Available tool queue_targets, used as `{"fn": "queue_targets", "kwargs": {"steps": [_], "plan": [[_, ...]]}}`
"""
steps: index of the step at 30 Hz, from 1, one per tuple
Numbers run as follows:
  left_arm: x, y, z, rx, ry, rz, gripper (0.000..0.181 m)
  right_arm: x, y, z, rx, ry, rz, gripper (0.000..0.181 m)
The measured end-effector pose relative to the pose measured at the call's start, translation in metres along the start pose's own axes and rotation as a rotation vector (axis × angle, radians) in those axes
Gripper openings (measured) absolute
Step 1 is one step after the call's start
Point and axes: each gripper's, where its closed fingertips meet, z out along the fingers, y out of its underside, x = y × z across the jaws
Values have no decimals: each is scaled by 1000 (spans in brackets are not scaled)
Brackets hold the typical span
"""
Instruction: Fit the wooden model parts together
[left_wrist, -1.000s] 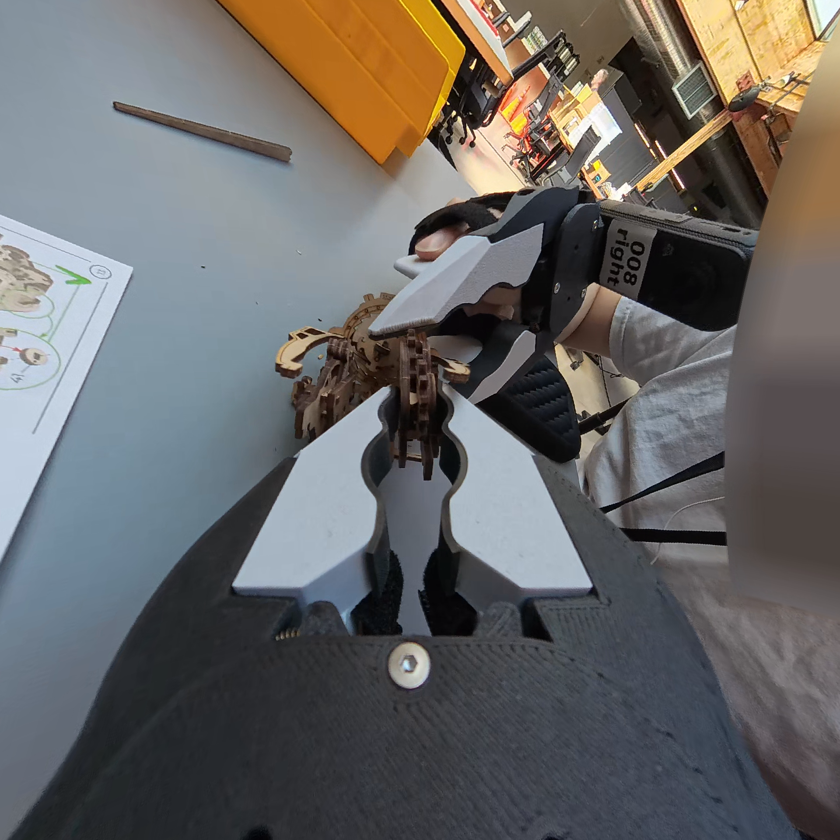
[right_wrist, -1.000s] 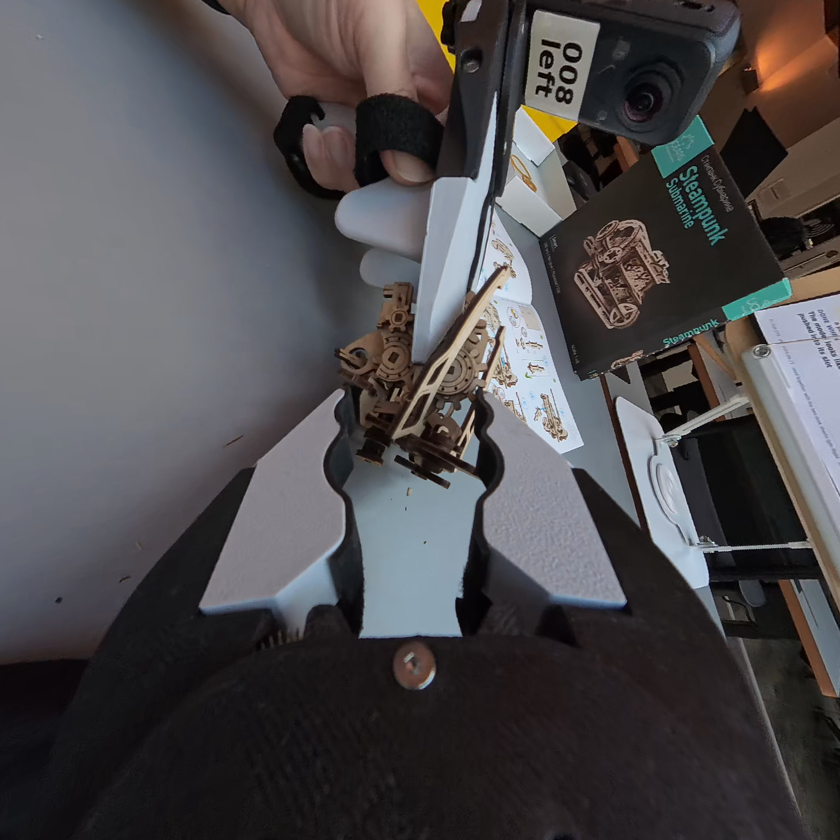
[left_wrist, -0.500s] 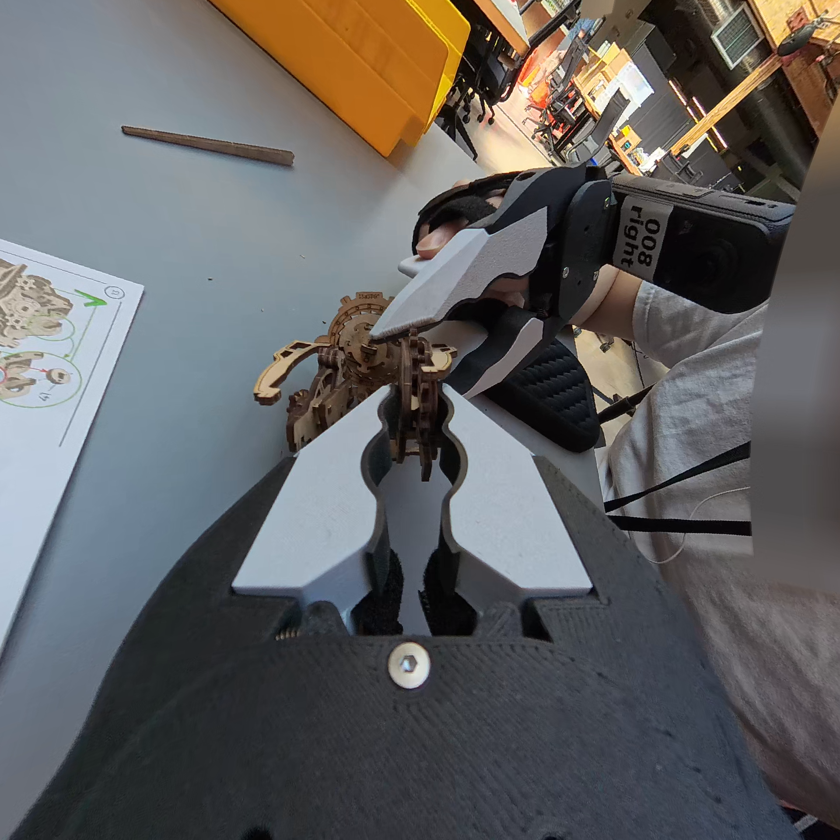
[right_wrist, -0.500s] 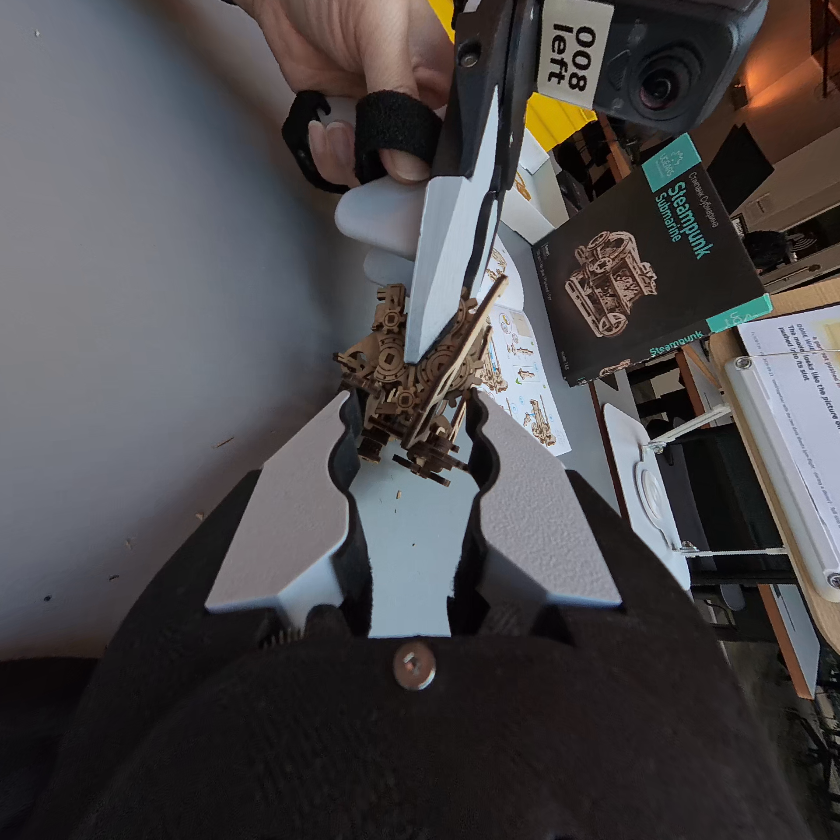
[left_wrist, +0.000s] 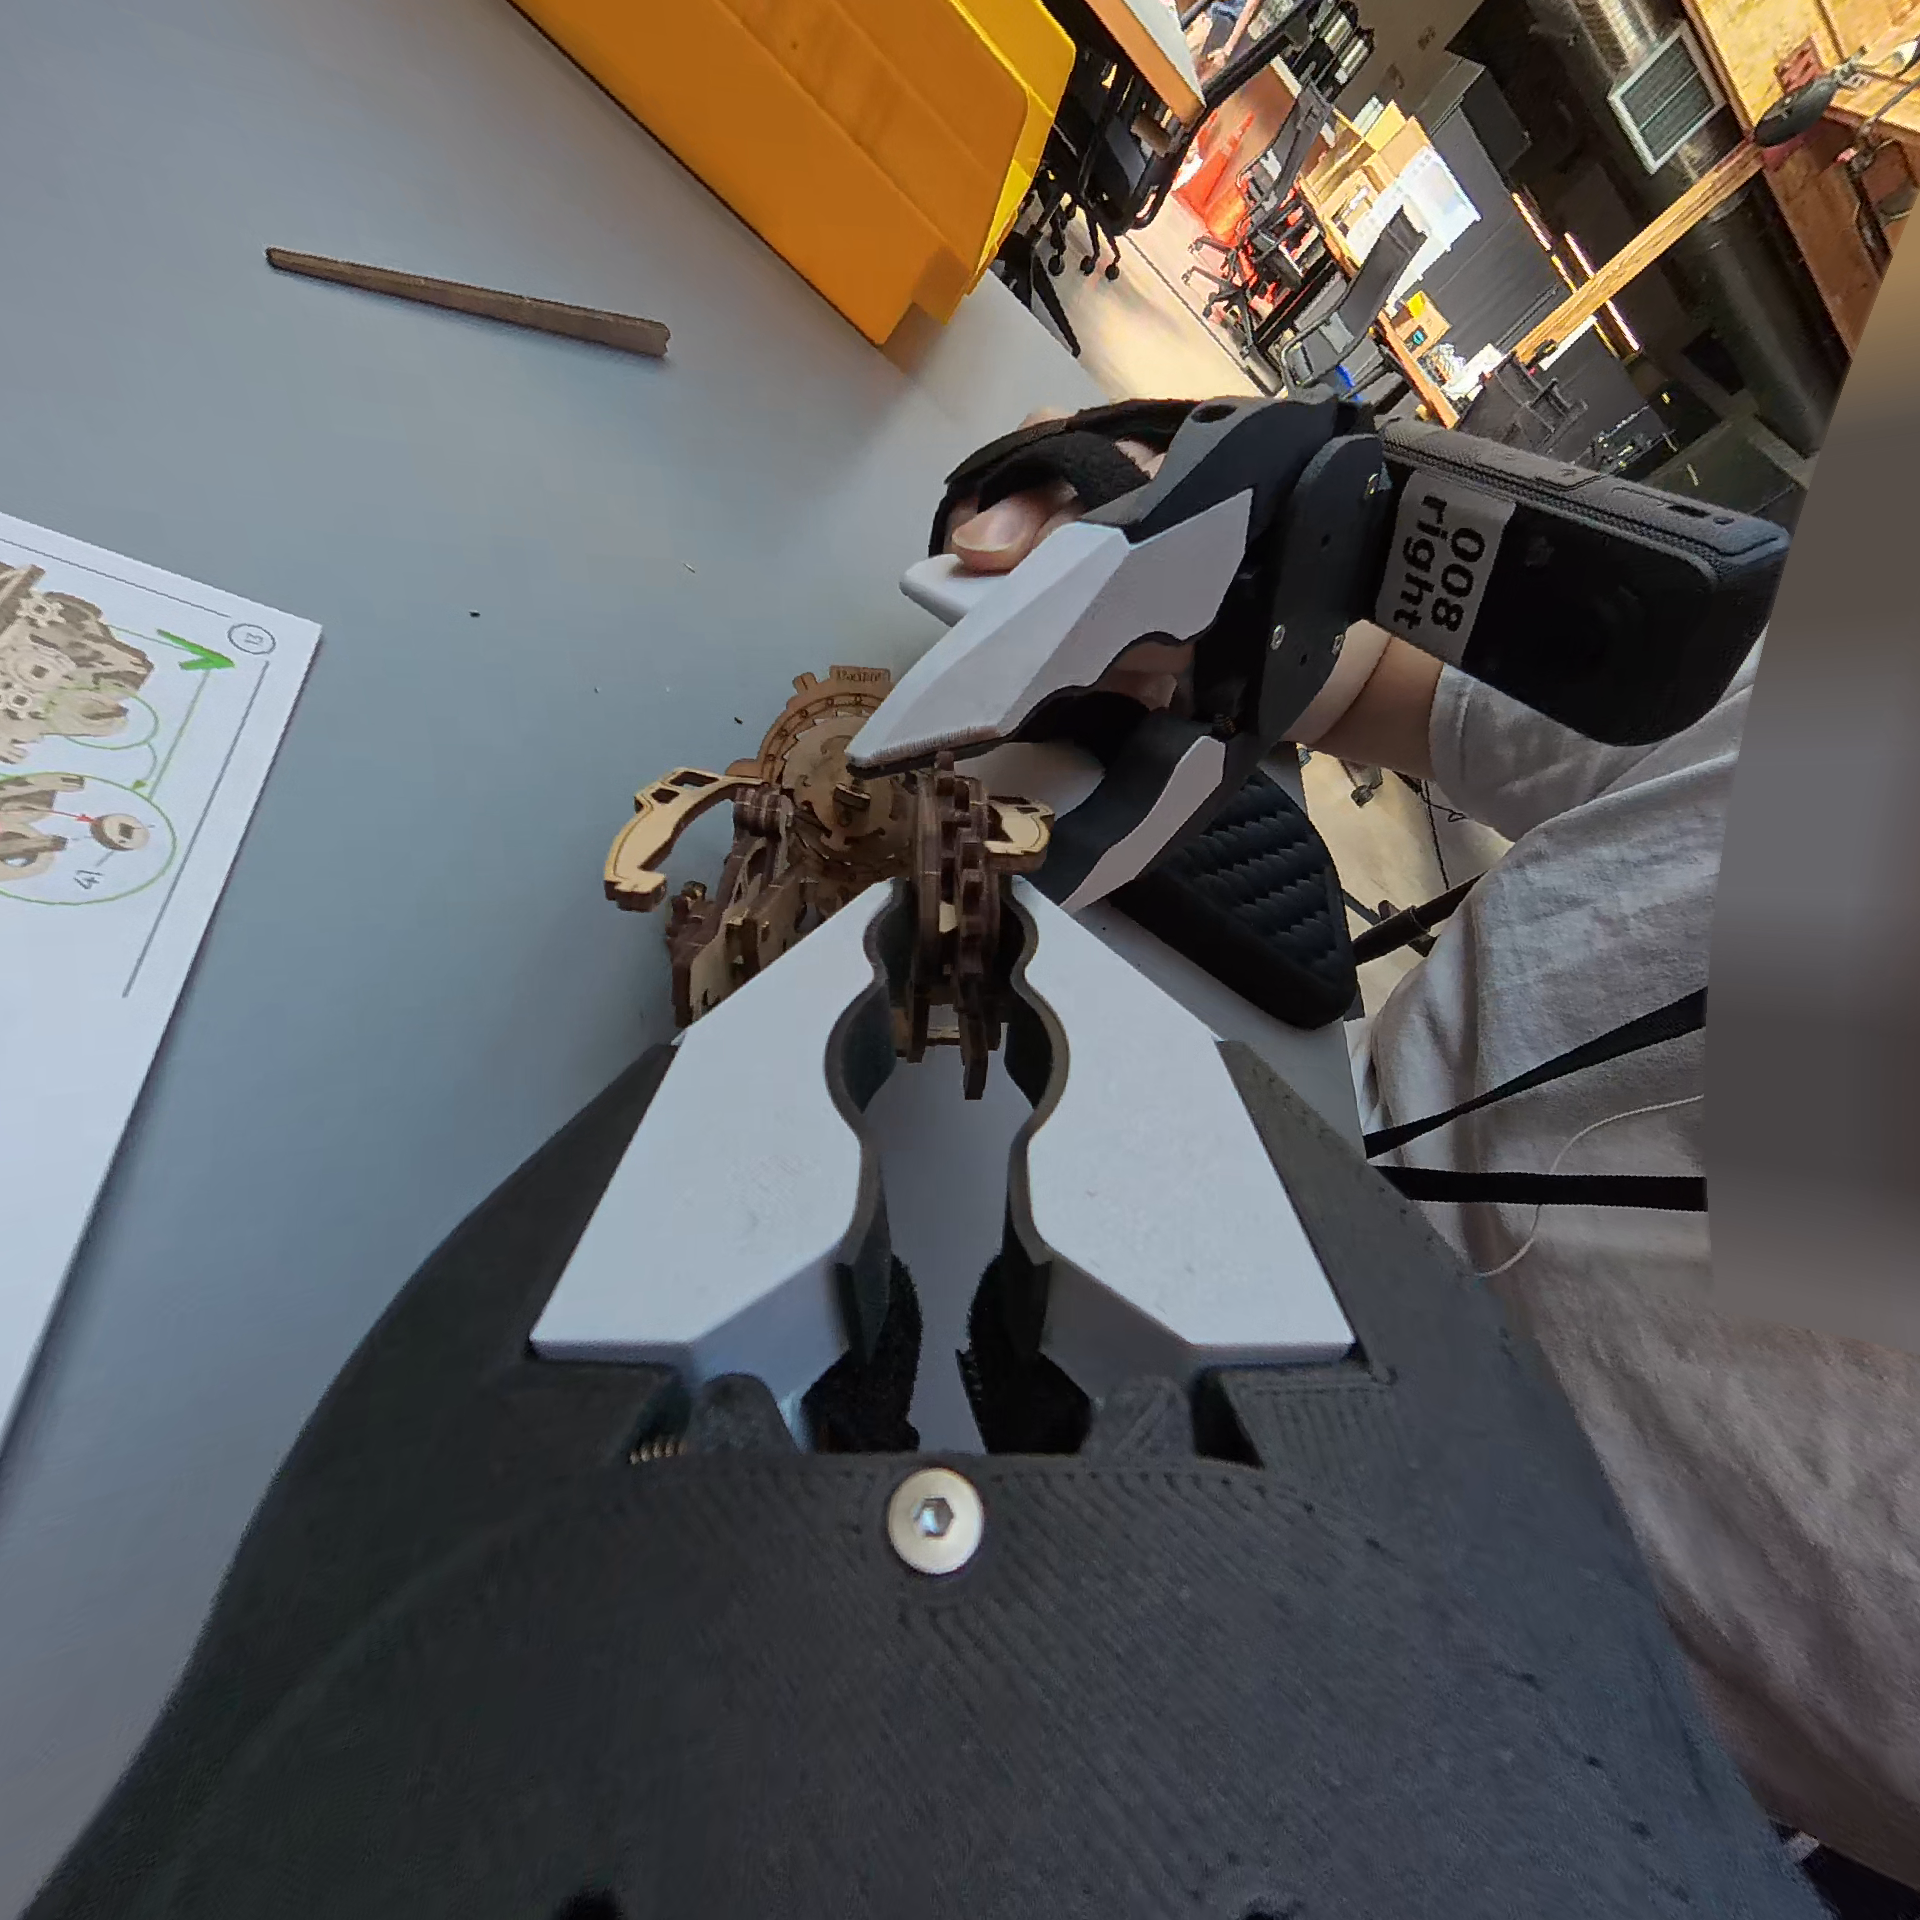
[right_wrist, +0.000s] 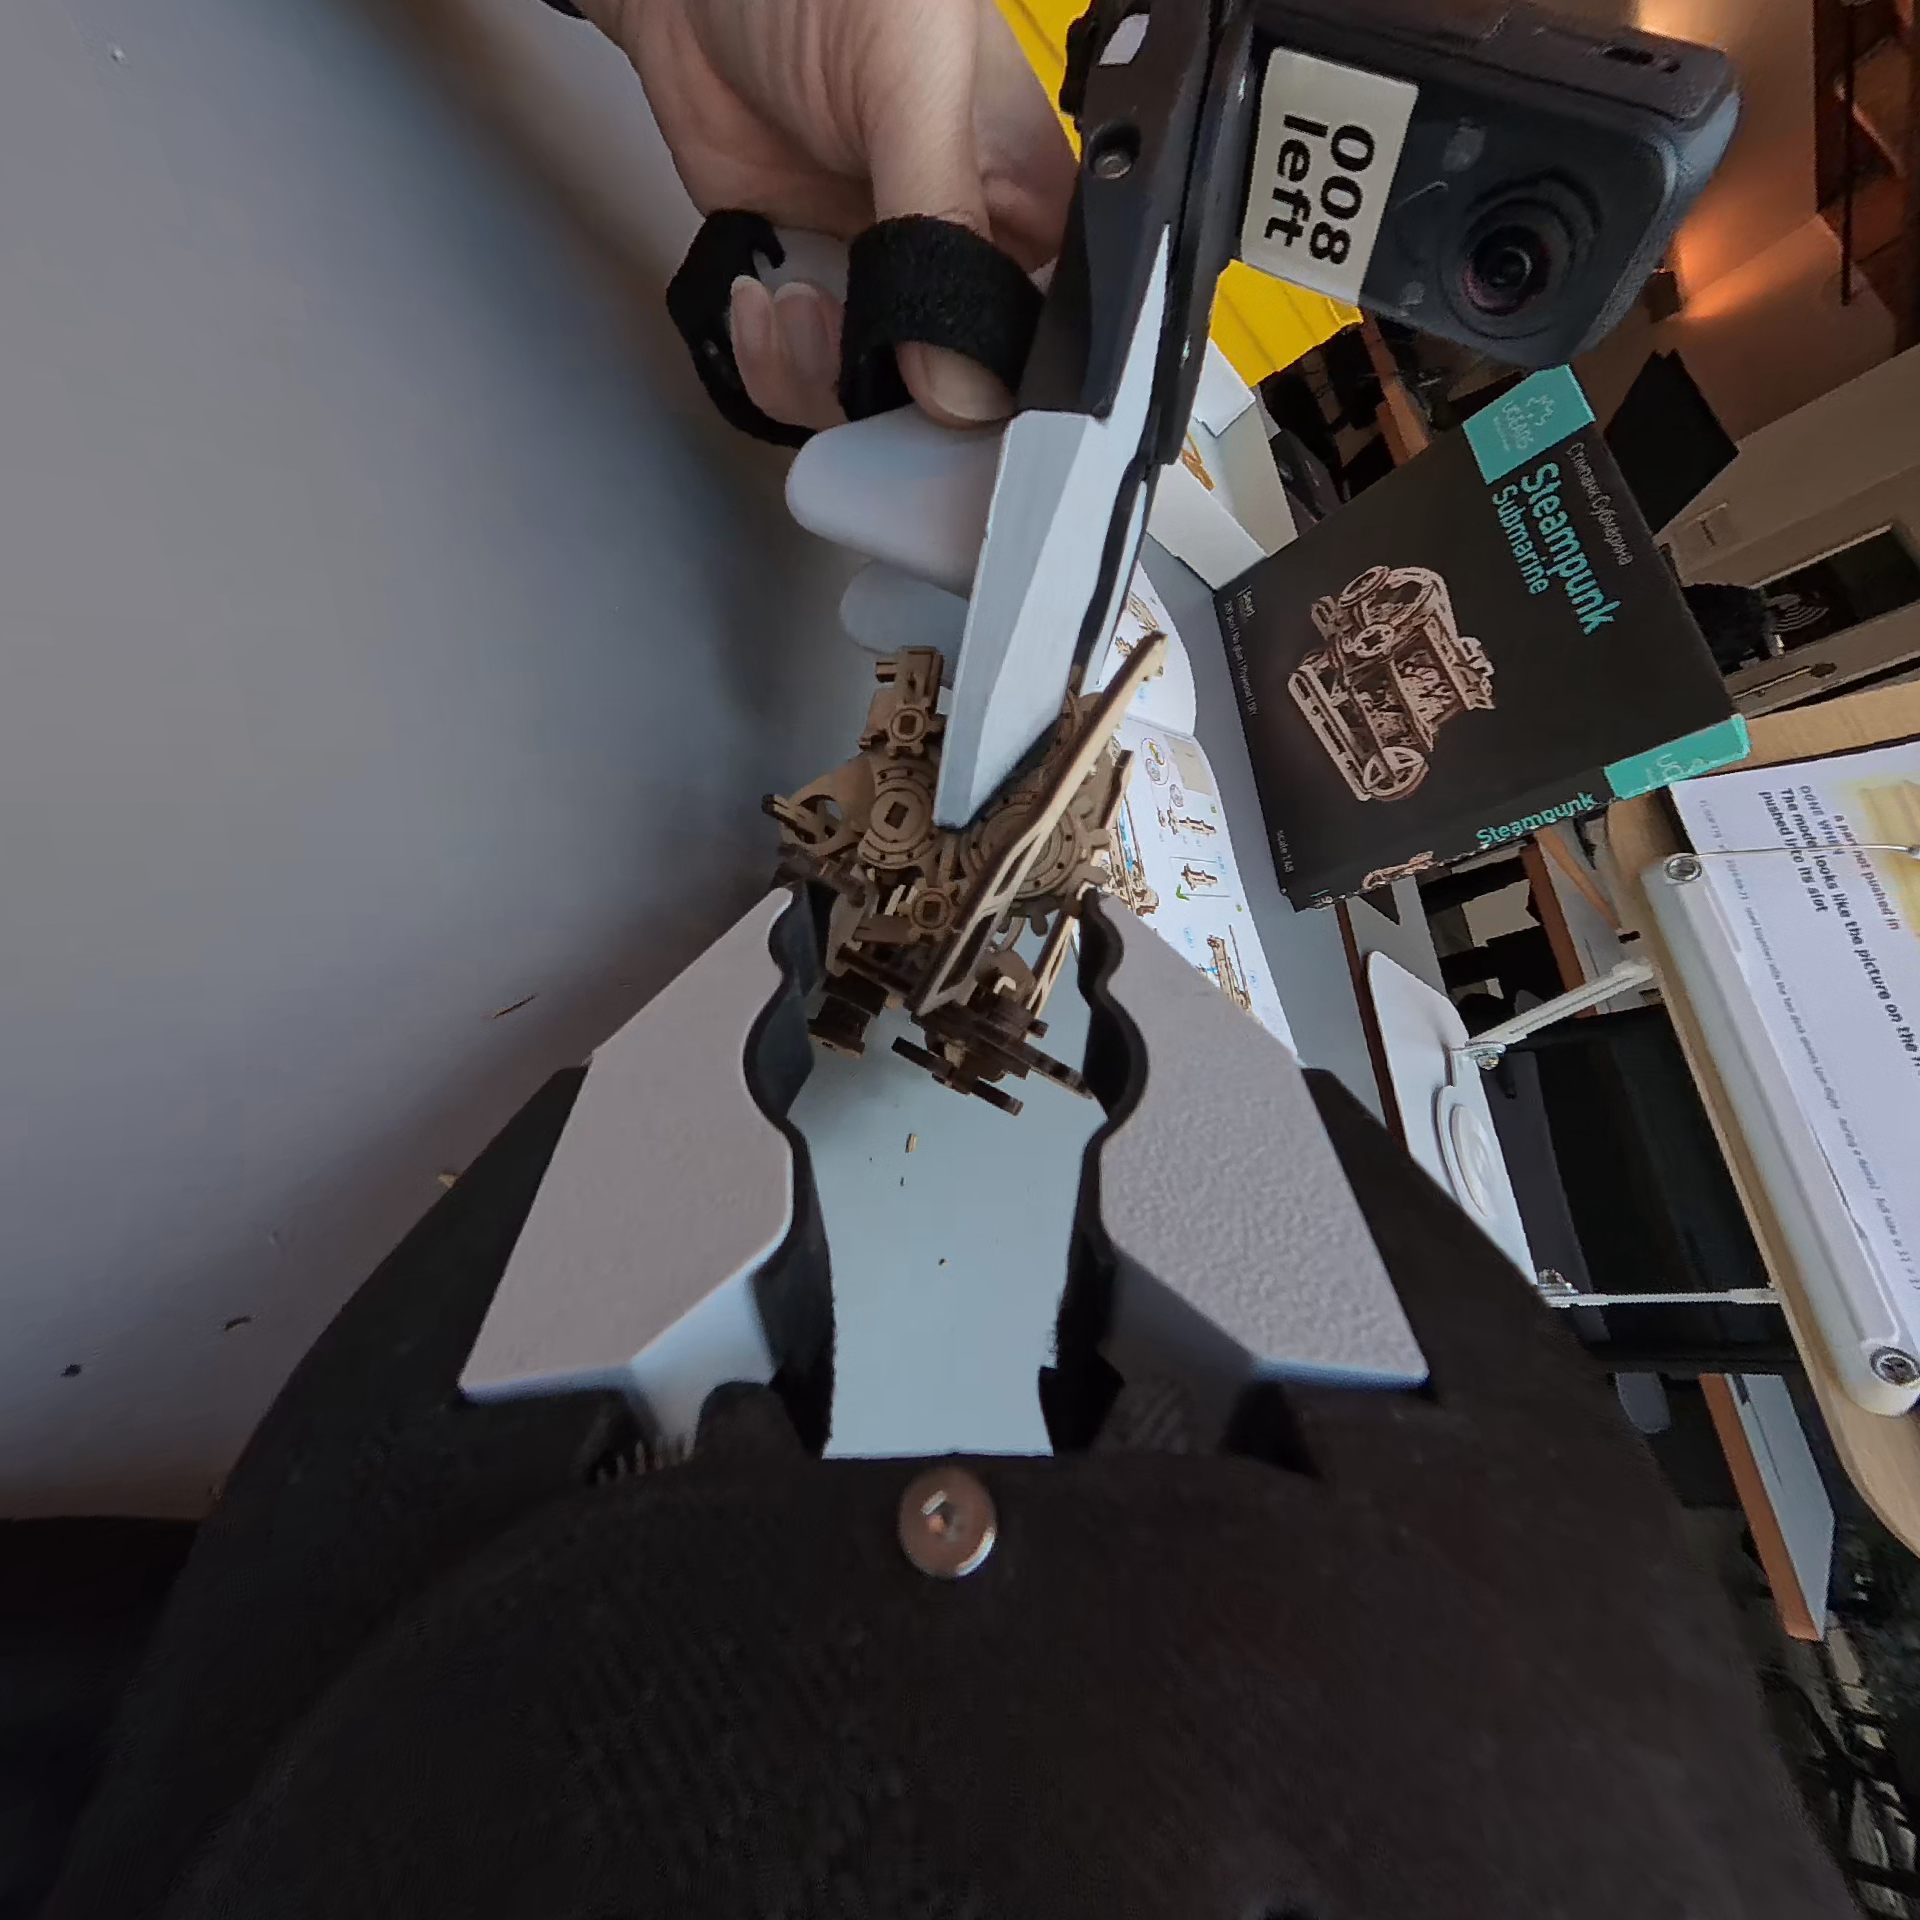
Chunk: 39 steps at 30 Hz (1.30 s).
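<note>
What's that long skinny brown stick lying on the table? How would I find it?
Start at the big yellow bin at the far edge of the grey table. Just in front of it, alone on bare tabletop, lies the stick. It is thin, dark brown and straight, unlike the pale, toothed wooden model nearer the grippers and the flat white instruction sheet.

I see a laser-cut plywood model (left_wrist: 831, 831), matt with dark edges, on a smooth matt grey counter (left_wrist: 416, 520); my grippers' bodies are rough layered black plastic.
</note>
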Motion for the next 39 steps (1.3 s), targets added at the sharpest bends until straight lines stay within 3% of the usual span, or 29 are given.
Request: {"fn": "queue_targets", "kwargs": {"steps": [6,10,19,29,39], "plan": [[-1,2,0,-13,-13,-4,14,4,-1,1,-16,47,-49,62],[-2,2,0,-26,-28,10,14,0,-1,1,-18,22,-57,55],[1,4,2,-59,-49,33,14,-2,-5,4,-17,11,-64,60],[4,6,2,-97,-78,90,14,-3,-10,2,-4,10,-122,54],[4,6,0,-84,-2,84,14,-4,-11,4,12,9,-105,55]]}}
